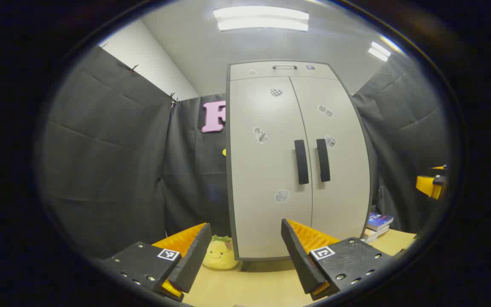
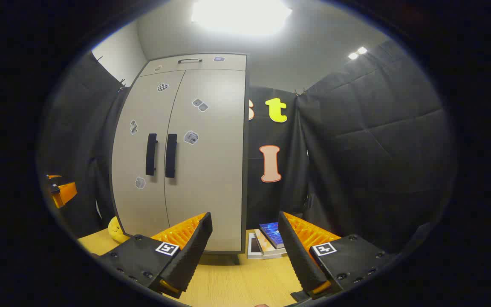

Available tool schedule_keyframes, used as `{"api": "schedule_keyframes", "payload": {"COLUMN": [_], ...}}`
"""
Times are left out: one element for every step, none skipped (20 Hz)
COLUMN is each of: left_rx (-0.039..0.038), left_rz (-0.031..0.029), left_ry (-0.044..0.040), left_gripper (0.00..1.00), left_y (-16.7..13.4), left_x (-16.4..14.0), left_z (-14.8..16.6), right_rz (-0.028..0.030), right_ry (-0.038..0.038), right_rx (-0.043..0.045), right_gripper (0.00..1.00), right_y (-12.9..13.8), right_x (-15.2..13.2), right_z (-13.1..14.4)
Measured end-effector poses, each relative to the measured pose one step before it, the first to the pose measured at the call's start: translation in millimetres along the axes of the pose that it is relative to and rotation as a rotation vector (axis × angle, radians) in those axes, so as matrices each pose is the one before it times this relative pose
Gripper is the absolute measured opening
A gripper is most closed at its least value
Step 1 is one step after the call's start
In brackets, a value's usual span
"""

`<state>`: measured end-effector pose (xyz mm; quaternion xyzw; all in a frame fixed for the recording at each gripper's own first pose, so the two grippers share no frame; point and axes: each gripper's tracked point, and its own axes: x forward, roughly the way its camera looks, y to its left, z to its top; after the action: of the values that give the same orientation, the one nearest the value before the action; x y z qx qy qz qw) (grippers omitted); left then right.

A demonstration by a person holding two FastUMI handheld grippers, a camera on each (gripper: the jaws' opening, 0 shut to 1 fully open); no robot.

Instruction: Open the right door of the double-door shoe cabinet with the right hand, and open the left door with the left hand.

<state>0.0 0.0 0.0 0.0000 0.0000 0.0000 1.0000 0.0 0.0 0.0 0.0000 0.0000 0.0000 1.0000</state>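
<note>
Pale grey laminate covers the shoe cabinet [image 1: 298,162], which stands upright on the wooden desk [image 1: 254,285] with both doors shut. In the left gripper view, the left gripper [image 1: 245,251] hangs well short of it, fingers spread wide with nothing between them. The left door [image 1: 267,170] and right door [image 1: 339,170] meet at a centre seam, each with a dark vertical bar: the left handle [image 1: 301,162] and right handle [image 1: 323,160] stand just beside each other. A yellow plush toy [image 1: 220,253] sits at the cabinet's left foot and a stack of books [image 1: 377,226] at its right.

In the right gripper view, the right gripper [image 2: 245,247] is likewise wide open and empty, aimed right of the cabinet toward the books, well apart from the handles.

The doors look stiff and light, likely swinging on hinges at the outer edges. Each handle seems rigid and smooth, so the fingers should close across the bar's middle and pull outward; the narrow gap between the bars leaves little room for the inner finger.
</note>
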Motion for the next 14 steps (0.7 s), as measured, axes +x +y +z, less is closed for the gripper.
{"api": "schedule_keyframes", "payload": {"left_rx": [0.00193,0.00222,0.00271,0.0037,0.00437,0.00338,0.00307,0.00286,0.00297,0.00353,0.00321,0.00212,0.00039,0.00074], "left_rz": [-0.00107,-0.00061,-0.00074,-0.00133,-0.00098,-0.00149,-0.00109,-0.00095,-0.00225,-0.00026,-0.00064,0.00056,0.00143,0.00281], "left_ry": [-0.00129,-0.00191,-0.00196,-0.0016,-0.00037,-0.00063,-0.00184,-0.00246,-0.00151,-0.00124,-0.00025,0.00142,0.00281,0.00313], "left_gripper": [0.94,0.94,0.94,0.95,0.94,0.94,0.94,0.94,0.95,0.94,0.94,0.95,0.95,0.95], "left_y": [-1.21,-0.7,0.25,-0.68,-0.98,-1.57,-0.9,-0.05,-0.87,-0.22,-0.13,-0.53,0.87,0.55], "left_x": [-0.99,-1.76,-2.18,-0.88,-0.55,0.09,-1.18,-0.26,-0.49,0.45,-1.23,0.24,-0.95,-0.24], "left_z": [-0.09,0.8,-0.27,1.18,-0.22,0.3,0.41,1.62,0.78,0.61,-0.41,0.21,-0.96,-0.62], "right_rz": [-0.00077,-0.00083,-0.00059,-0.00179,-0.00179,-0.00067,-0.00109,-0.00111,-0.00075,-0.00021,0.00161,0.00303,0.00382,0.00278], "right_ry": [-0.00229,-0.00167,-0.00035,0.00089,0.00373,0.00291,0.00269,0.00103,0.00027,0.00038,0.00098,0.00014,0.00078,-0.00034], "right_rx": [-0.00166,-0.00122,0.00017,0.00054,0.0001,0.00195,0.00359,0.00346,0.00249,0.00168,0.00083,-0.00034,-0.00499,-0.00898], "right_gripper": [0.97,0.96,0.97,0.97,0.97,0.96,0.96,0.97,0.97,0.97,0.97,0.96,0.97,0.97], "right_y": [0.3,-0.02,-0.15,-1.26,-0.51,-0.92,-0.71,-0.69,0.12,-0.13,0.4,0.73,0.51,0.26], "right_x": [-0.71,-0.92,-0.29,-0.06,-0.2,1.09,0.15,-0.25,0.9,0.99,1.29,0.73,1.46,2.13], "right_z": [0.74,-0.42,-0.27,-1.86,-1.25,-0.29,-0.49,-0.57,0.35,-0.6,0.52,-0.42,0.29,0.25]}}
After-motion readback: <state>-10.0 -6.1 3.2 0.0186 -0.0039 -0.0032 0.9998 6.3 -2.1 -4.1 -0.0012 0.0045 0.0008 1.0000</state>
